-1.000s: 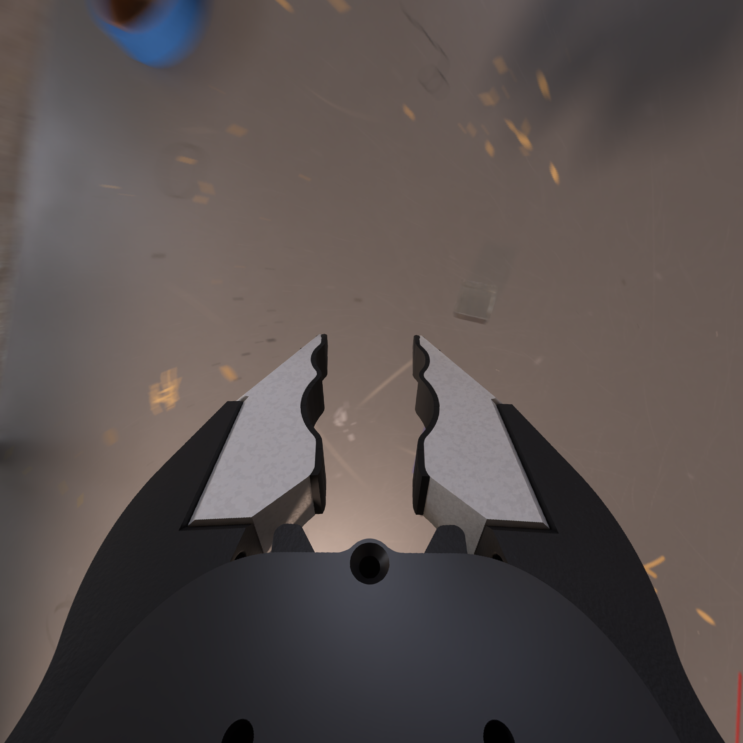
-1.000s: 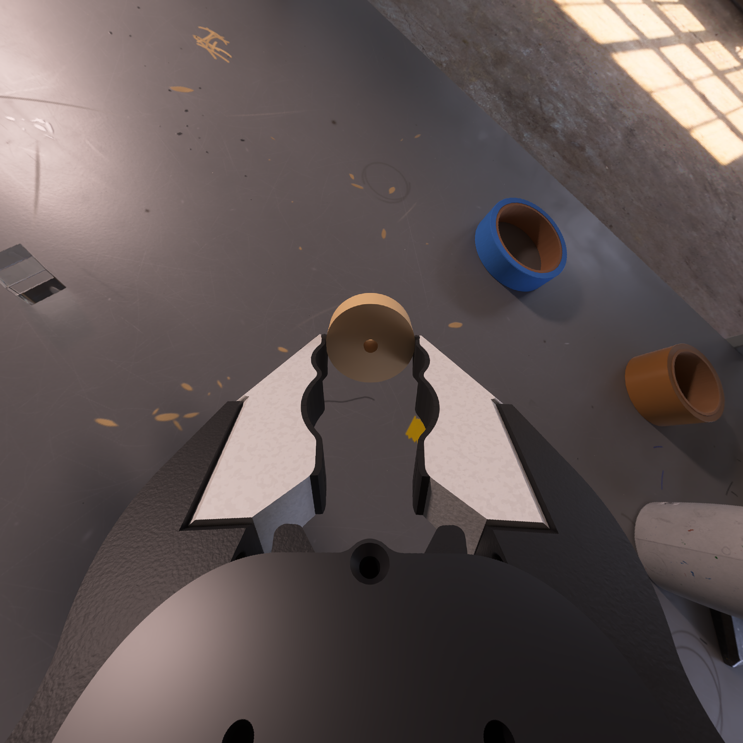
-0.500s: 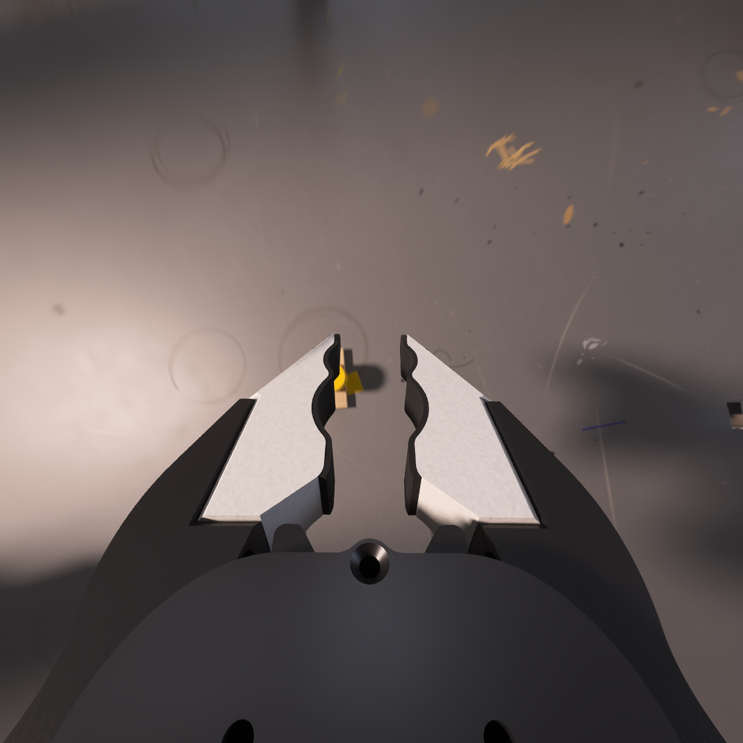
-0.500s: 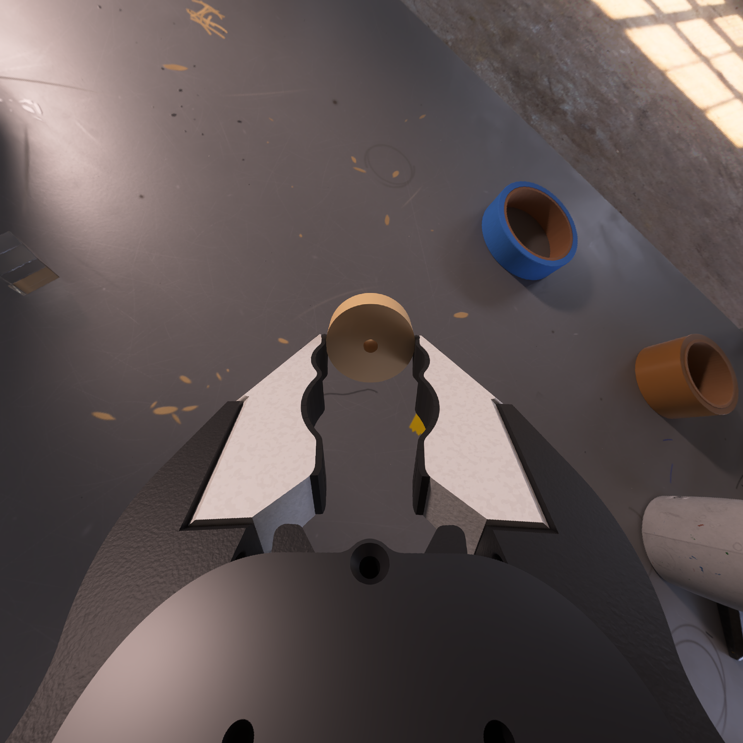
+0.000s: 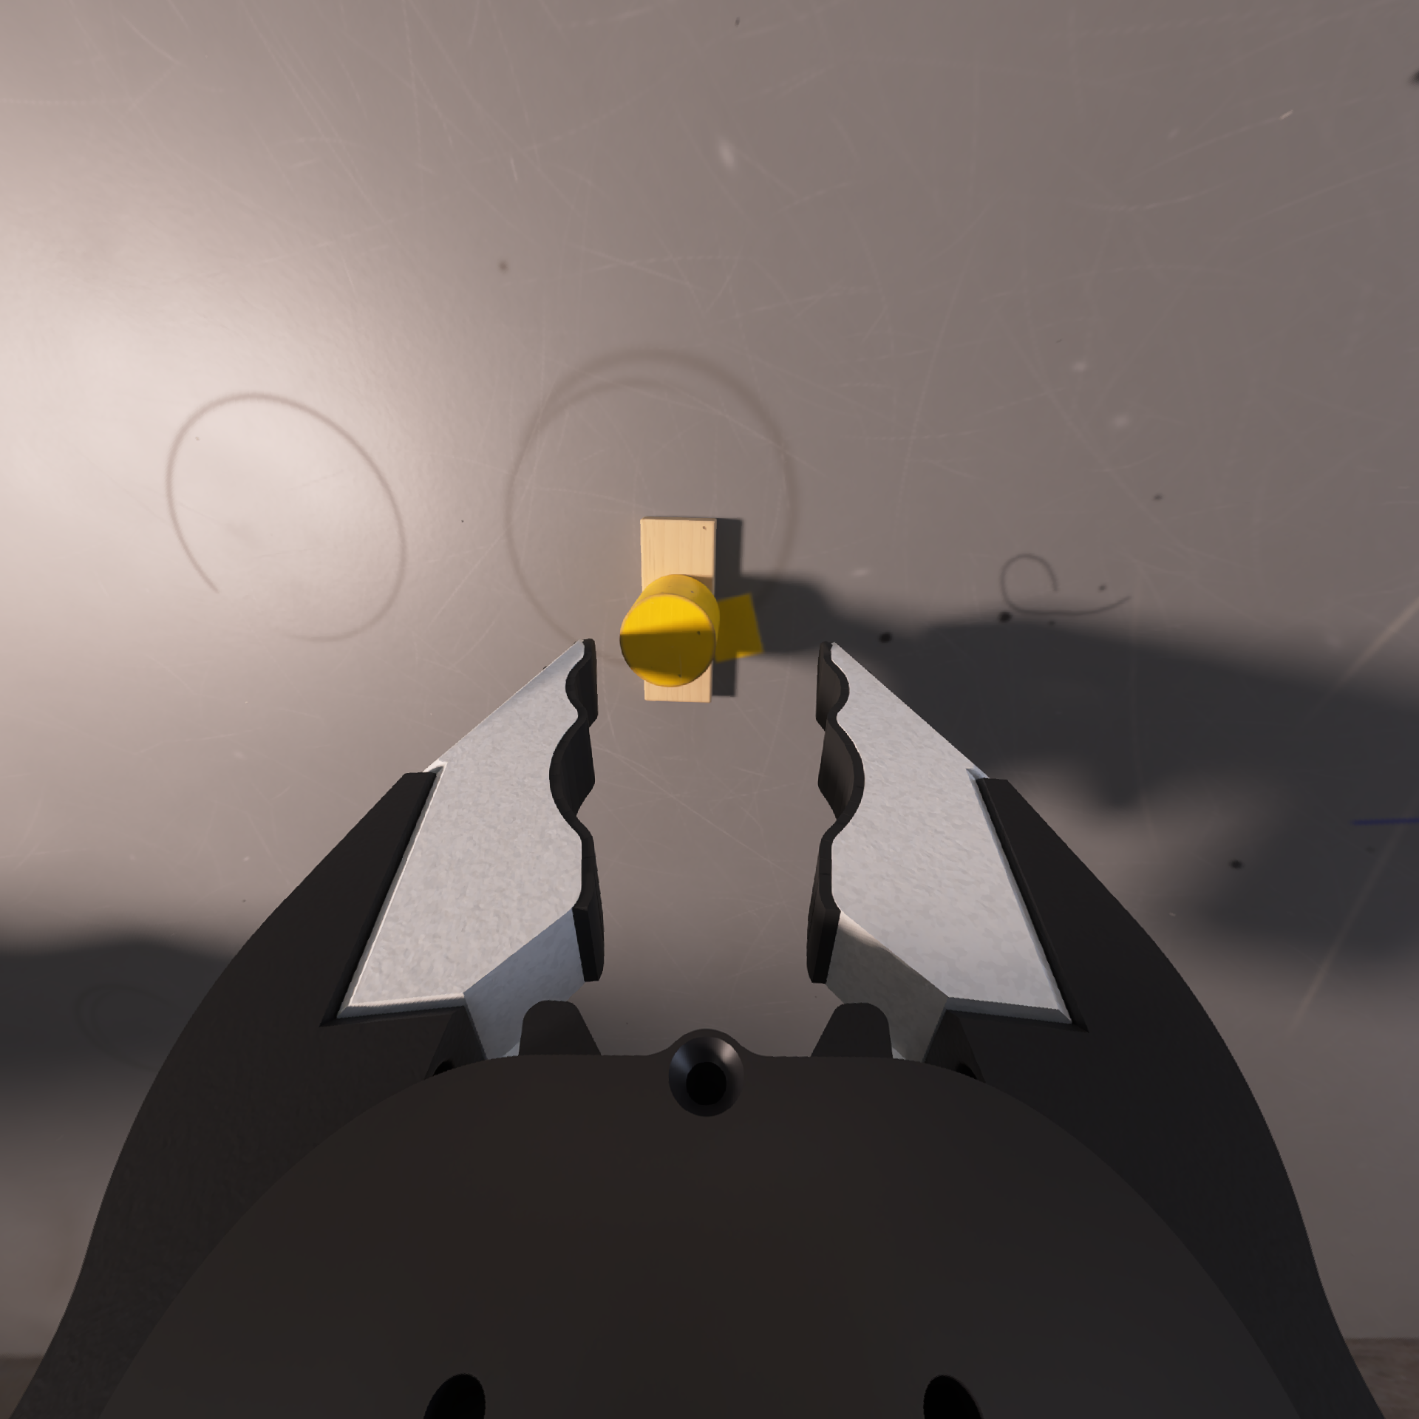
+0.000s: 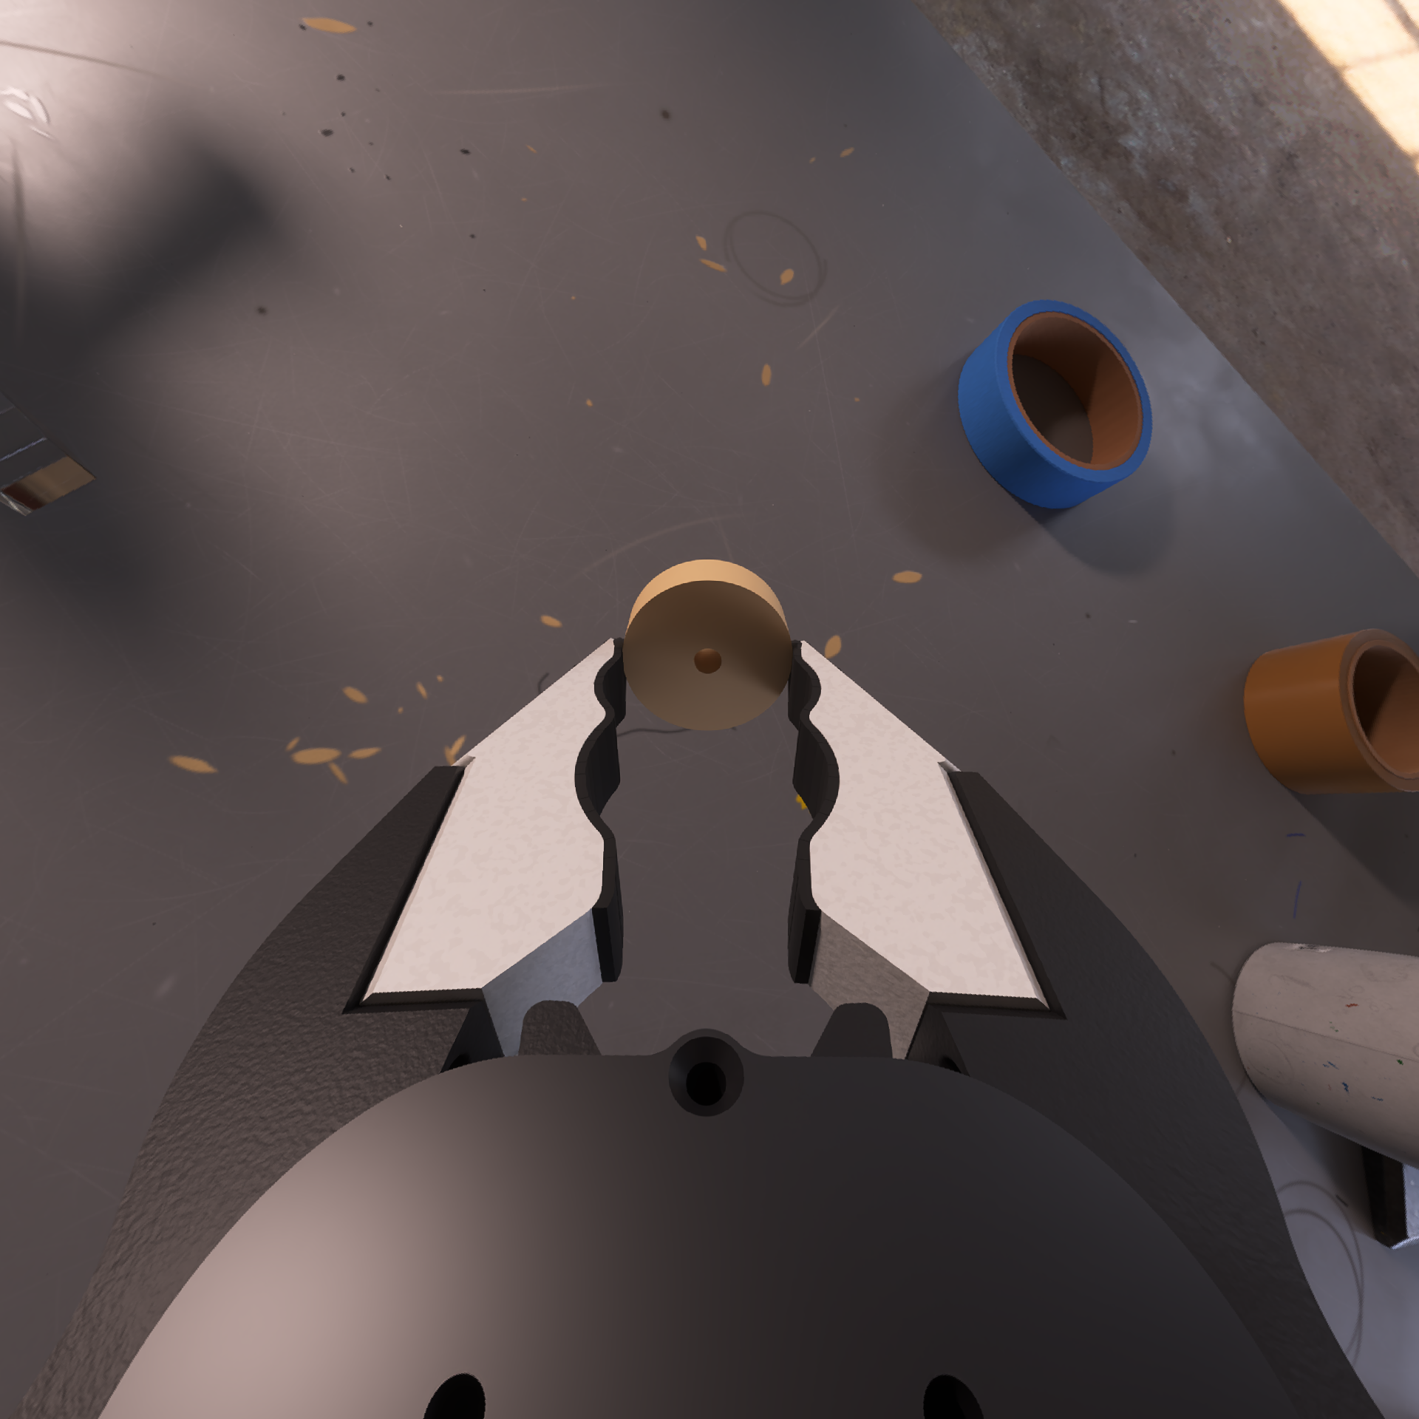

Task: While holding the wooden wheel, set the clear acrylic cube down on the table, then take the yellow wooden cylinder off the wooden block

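Note:
In the left wrist view the yellow wooden cylinder (image 5: 669,631) stands on the pale wooden block (image 5: 679,549) on the grey table. My left gripper (image 5: 705,660) is open and empty, above them, with the cylinder just ahead of the left fingertip. In the right wrist view my right gripper (image 6: 706,656) is shut on the wooden wheel (image 6: 706,645), held at its fingertips above the table. The clear acrylic cube (image 6: 38,476) lies on the table at the far left edge of that view.
A blue tape roll (image 6: 1056,403) and a brown tape roll (image 6: 1332,710) lie to the right near the table edge. A pale tube (image 6: 1328,1036) lies at the lower right. Wood chips are scattered on the table (image 6: 461,461). Concrete floor shows beyond the edge.
My left gripper has moved closer to the cylinder and block and opened wider; both now show between its fingertips. The right gripper keeps hold of the wheel and has drifted slightly.

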{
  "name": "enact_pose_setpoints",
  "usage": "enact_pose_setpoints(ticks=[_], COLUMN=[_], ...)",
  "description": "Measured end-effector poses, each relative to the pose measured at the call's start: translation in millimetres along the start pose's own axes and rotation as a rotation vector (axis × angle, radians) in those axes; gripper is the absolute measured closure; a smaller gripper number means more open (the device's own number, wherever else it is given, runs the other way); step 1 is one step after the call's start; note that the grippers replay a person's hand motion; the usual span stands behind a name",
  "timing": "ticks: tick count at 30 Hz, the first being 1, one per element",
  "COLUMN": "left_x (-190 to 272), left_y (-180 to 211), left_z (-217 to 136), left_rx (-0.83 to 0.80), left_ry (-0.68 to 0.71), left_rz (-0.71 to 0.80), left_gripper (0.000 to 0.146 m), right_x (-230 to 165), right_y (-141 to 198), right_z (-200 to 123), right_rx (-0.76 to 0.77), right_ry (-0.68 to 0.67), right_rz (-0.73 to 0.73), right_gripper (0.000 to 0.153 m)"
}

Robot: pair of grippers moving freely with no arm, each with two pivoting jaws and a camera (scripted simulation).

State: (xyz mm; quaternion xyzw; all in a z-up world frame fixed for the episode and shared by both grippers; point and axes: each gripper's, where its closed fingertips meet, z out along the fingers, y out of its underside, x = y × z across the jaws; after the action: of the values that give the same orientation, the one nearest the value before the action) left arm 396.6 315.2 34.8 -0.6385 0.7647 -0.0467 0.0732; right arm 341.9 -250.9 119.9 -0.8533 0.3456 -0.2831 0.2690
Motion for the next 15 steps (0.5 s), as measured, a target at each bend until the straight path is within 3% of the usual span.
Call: enact_pose_setpoints(ticks=[4,10,15], left_x=[-2.0,-6.4,-8.8], left_y=[0.9,-3.2,2.5], left_z=[9.9,17.0,16.0], left_rx=[-0.037,-0.03,-0.053], left_ry=[-0.051,-0.082,-0.068], left_rz=[0.011,0.003,0.015], left_gripper=[0.089,0.112,0.114], right_x=[0.1,1.3,1.9], right_y=[-0.5,-0.1,0.2], right_z=[-0.8,-2.8,-3.8], right_rx=[0.006,0.009,0.013], right_ry=[-0.001,-0.001,-0.001], right_rz=[0.003,0.007,0.011], right_gripper=[0.11,0.11,0.11])
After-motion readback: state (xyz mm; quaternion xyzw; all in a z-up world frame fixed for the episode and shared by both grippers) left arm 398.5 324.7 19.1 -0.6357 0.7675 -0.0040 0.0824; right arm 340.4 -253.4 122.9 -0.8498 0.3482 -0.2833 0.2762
